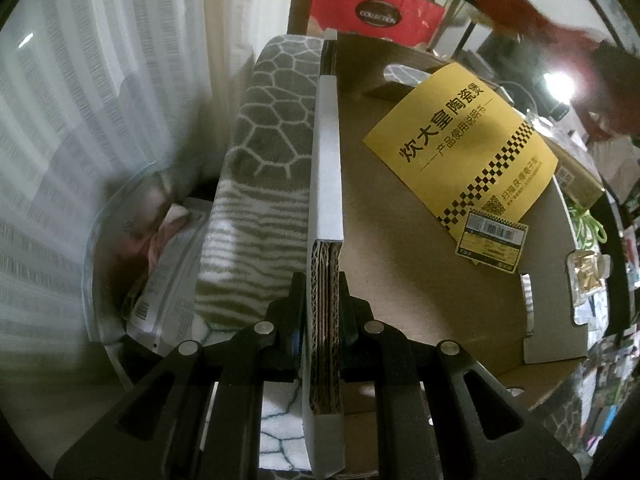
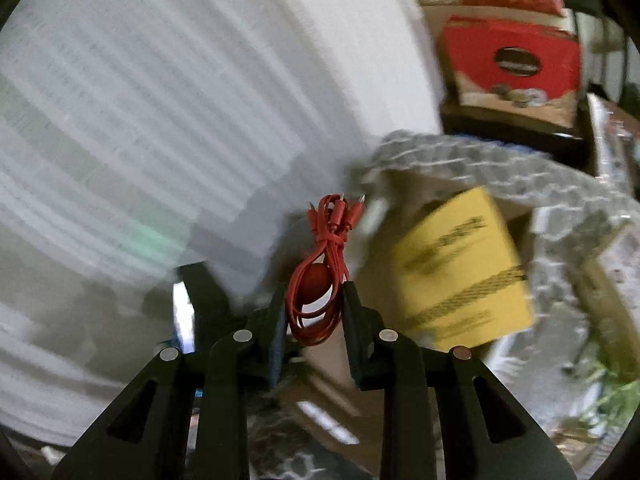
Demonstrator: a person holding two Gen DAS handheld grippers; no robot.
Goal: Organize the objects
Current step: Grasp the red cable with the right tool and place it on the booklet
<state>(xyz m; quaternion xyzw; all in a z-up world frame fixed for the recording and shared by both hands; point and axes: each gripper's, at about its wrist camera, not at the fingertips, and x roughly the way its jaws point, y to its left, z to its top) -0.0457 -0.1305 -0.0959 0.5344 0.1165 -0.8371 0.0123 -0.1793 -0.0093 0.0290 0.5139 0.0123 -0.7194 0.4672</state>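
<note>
We saw left gripper (image 1: pixel 324 292) pinching wall of cardboard box (image 1: pixel 326 184); yellow booklet (image 1: pixel 460 148) lay inside box, patterned blanket (image 1: pixel 264 168) just outside that wall. Right gripper (image 2: pixel 314 300) clamped red cable bundle (image 2: pixel 320 276), near box.

A red box (image 1: pixel 360 12) with a dark oval "COLLECTION" label stands at the top of the left wrist view, just behind the far edge of the grey-and-white patterned fabric (image 1: pixel 272 152). Well to the left of the red box hangs a pale striped curtain (image 1: pixel 100 100). Far to its lower right lies a green cord (image 1: pixel 588 228), and below that a small clear packet (image 1: pixel 588 276) with yellowish contents.
</note>
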